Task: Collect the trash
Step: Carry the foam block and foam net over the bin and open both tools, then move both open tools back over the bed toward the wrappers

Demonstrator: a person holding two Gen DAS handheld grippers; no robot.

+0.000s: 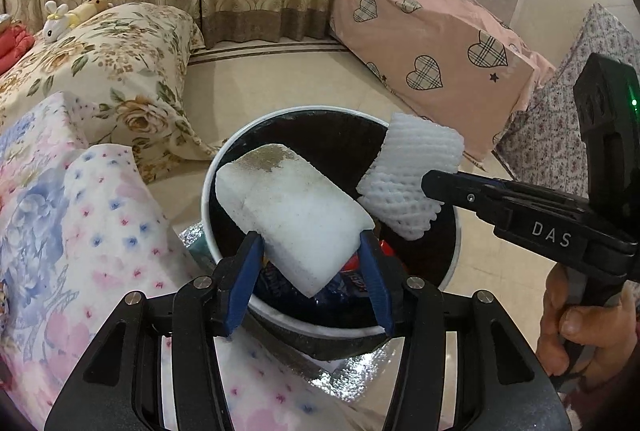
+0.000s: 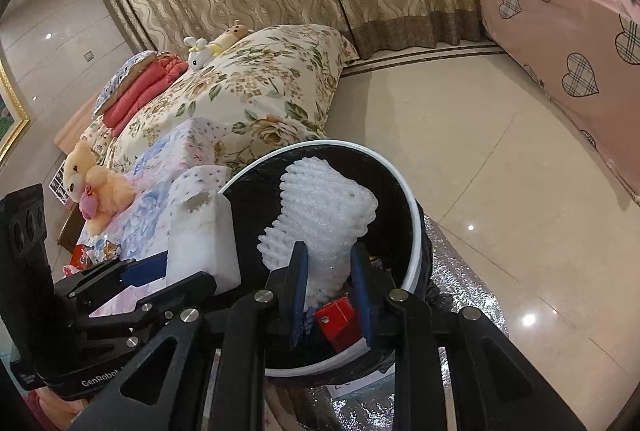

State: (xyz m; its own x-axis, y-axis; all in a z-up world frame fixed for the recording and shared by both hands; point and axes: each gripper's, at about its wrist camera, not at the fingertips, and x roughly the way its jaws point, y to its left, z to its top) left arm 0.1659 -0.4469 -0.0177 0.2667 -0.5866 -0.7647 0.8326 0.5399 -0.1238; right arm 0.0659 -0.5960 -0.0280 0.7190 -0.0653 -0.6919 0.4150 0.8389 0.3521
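Over the lined bin (image 1: 208, 191): both loads poised.
My left gripper (image 1: 312, 259) pinches a foam block (image 1: 296, 207); right gripper (image 2: 330, 285) pinches foam fruit netting (image 2: 328, 215). Risk: block clips rim, tumbles onto floor.

Tilted downward, the left gripper (image 1: 312, 251) clamps its blue pads on a white block while the right gripper (image 2: 330, 279), held by a bare hand (image 1: 580, 327), pinches a foam net between its pads.
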